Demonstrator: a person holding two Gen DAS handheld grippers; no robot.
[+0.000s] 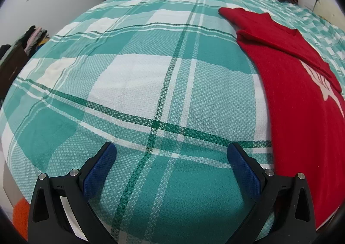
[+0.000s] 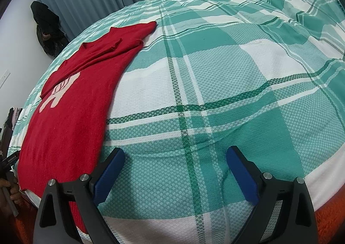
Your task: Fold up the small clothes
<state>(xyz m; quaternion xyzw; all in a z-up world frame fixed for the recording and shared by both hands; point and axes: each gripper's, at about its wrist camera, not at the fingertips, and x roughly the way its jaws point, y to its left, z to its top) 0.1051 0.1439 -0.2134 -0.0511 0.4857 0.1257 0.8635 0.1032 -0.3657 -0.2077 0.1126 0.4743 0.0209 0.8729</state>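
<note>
Left gripper (image 1: pixel 171 153): spread wide, nothing held | Right gripper (image 2: pixel 175 155): spread wide, nothing held | Red sweater (image 1: pixel 301 97): laid flat at frame right on the checked bedspread (image 1: pixel 133 76), one sleeve folded across | Risk: the bedspread could be pinched with the knit.

A bed (image 1: pixel 138 76) carries everything here, covered by a woven sheet (image 2: pixel 226 84) checked in teal and white with thin dark green lines crossing it. The sheet lies mostly smooth, with ripples toward its far side in the right wrist view. Directly on it lies a red knitted sweater (image 1: pixel 297 101), spread flat, with one sleeve (image 2: pixel 101 50) folded across its chest and partly covering a pale pink motif (image 2: pixel 58 91). At the near edge of the bed an orange fleecy layer (image 2: pixel 330 218) shows below the sheet.
</note>
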